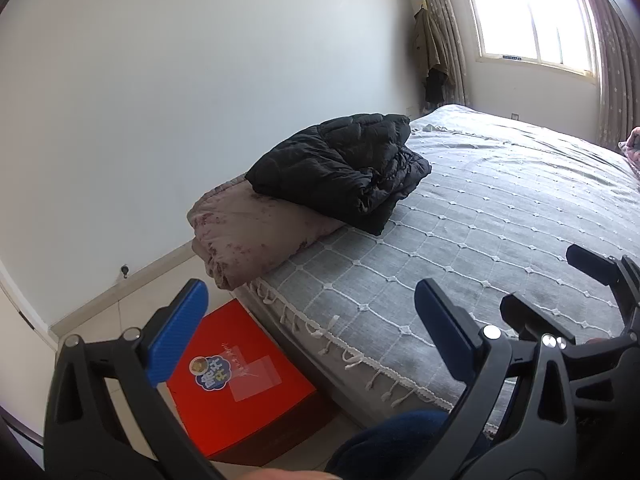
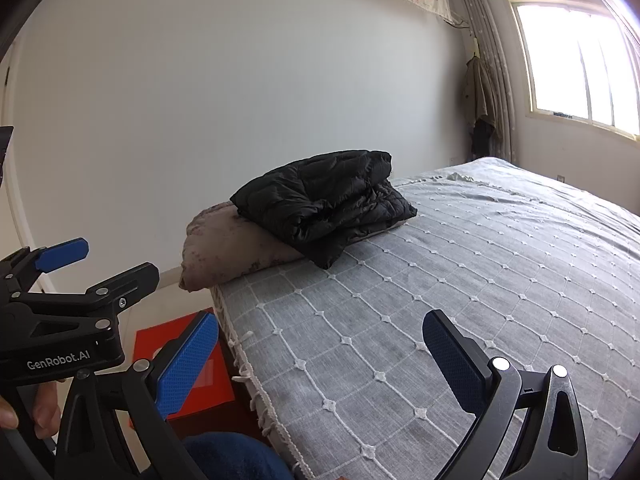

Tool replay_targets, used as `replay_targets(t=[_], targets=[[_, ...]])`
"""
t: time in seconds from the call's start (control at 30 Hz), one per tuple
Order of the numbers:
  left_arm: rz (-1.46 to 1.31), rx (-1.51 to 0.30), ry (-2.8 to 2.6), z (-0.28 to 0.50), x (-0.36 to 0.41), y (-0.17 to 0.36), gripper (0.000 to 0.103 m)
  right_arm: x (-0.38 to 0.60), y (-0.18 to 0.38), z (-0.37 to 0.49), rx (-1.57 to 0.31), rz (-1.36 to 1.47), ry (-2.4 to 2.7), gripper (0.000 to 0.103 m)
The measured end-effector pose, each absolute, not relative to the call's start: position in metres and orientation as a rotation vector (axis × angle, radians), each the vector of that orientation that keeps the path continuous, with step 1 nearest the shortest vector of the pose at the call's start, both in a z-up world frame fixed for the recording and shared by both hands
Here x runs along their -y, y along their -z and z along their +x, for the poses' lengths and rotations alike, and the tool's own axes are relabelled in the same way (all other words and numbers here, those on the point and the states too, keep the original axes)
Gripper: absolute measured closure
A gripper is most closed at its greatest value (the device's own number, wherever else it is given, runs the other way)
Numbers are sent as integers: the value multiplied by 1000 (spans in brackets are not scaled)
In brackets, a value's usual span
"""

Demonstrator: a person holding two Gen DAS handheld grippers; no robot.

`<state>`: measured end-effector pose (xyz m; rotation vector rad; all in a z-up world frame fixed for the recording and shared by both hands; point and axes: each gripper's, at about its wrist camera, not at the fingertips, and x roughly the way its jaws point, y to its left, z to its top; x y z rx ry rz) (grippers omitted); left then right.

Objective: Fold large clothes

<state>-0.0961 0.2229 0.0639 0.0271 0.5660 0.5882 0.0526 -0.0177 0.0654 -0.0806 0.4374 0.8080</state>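
Note:
A black quilted jacket (image 1: 344, 164) (image 2: 324, 204) lies folded into a thick bundle at the far left corner of the bed (image 1: 500, 216) (image 2: 480, 280), partly on a folded pink-grey quilt (image 1: 248, 232) (image 2: 228, 252). My left gripper (image 1: 312, 286) is open and empty, low over the bed's near left corner and well short of the jacket. My right gripper (image 2: 320, 320) is also open with nothing between its blue pads, above the grey coverlet. Each gripper shows in the other's view, the right one (image 1: 539, 276) and the left one (image 2: 120, 258), side by side.
A red box (image 1: 240, 380) (image 2: 152, 336) sits on the floor beside the bed's left edge. A knee in blue trousers (image 1: 392, 440) (image 2: 236, 456) is at the bed's near edge. Far right are a window (image 1: 532, 12), curtains and a hanging coat (image 1: 430, 44).

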Motion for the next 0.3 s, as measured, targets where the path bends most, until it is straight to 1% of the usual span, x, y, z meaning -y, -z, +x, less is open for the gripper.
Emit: replay_targets(t=[0.3], targets=[[16,-580,-581,-95,-224,-63,0,18,-66,52,-434,-86,-808,0]])
